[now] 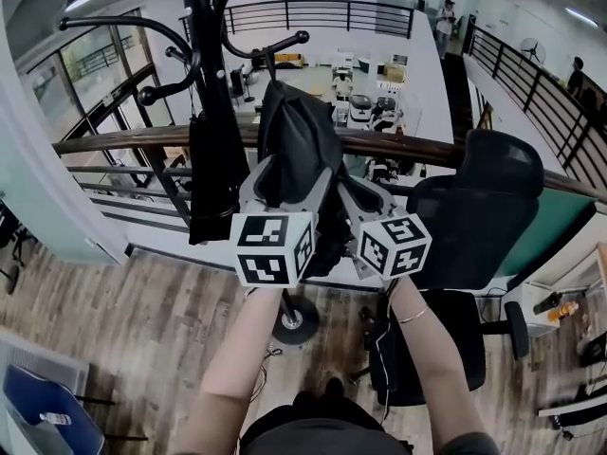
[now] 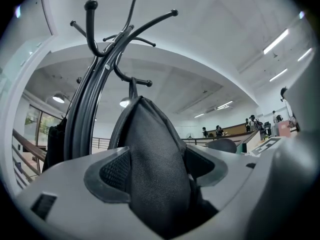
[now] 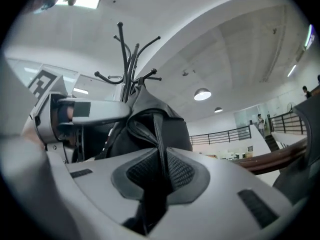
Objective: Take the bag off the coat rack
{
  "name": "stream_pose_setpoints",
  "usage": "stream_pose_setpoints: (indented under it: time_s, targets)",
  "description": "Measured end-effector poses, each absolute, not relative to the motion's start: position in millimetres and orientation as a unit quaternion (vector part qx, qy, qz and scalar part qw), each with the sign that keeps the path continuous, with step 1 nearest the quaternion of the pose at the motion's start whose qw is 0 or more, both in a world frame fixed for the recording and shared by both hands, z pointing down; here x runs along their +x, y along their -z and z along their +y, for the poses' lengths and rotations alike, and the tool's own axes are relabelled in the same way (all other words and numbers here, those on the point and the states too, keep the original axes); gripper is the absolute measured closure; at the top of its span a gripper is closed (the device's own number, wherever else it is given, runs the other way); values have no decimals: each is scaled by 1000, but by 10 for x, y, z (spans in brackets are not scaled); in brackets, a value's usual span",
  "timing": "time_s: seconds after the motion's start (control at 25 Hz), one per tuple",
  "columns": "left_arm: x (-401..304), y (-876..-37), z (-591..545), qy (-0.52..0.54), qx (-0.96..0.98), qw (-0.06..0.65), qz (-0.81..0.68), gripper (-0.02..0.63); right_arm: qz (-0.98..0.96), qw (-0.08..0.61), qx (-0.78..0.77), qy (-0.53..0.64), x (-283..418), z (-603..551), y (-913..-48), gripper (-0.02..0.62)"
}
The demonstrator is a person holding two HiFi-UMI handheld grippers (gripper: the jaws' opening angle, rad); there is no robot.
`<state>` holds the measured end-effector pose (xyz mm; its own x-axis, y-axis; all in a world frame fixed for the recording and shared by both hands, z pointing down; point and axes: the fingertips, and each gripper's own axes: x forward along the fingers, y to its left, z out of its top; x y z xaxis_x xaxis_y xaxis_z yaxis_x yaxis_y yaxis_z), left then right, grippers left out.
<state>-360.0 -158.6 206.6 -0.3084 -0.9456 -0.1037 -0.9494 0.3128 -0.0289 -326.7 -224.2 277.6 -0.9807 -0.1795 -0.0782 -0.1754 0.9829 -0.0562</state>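
Note:
A black fabric bag [image 1: 294,136] hangs by its loop from a hook [image 2: 134,81] of the black coat rack [image 1: 213,83]. My left gripper [image 1: 294,183] is shut on the bag's body; in the left gripper view the cloth [image 2: 150,129] fills the whole gap between the pads [image 2: 117,170]. My right gripper [image 1: 343,197] comes in from the right and is shut on a thin fold of the bag [image 3: 170,129], pinched between its pads [image 3: 182,171]. The left gripper [image 3: 90,109] also shows in the right gripper view, beside the rack [image 3: 127,64].
A dark coat [image 1: 204,178] hangs on the rack's left side. A wooden handrail [image 1: 427,148] runs behind the rack, above a lower floor. A black office chair [image 1: 474,216] stands close at the right. A blue bin [image 1: 47,415] sits at the lower left.

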Motion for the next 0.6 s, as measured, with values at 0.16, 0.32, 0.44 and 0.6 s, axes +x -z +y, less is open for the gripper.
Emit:
stream_pose_setpoints:
  time_s: [0.16,0.32,0.44,0.6]
  targets:
    - [-3588,-2069,-1633,-20,-584,54,810,272,994,59,-57,66,-3247,-2290,-2772,552]
    - [-3578,-2074,-1645,-21,-582,59,811,272,994,66,-37,78,-3224,-2308,-2771,555]
    - [-3573,-2070,-1624,-31,-583,67,809,272,995,66,-24,75,-3213,-2310,-2762,555]
    - [-3577,-2089,-1602,-34,-578,76,812,273,995,67,-6,78,-3207,-2310,-2765,557]
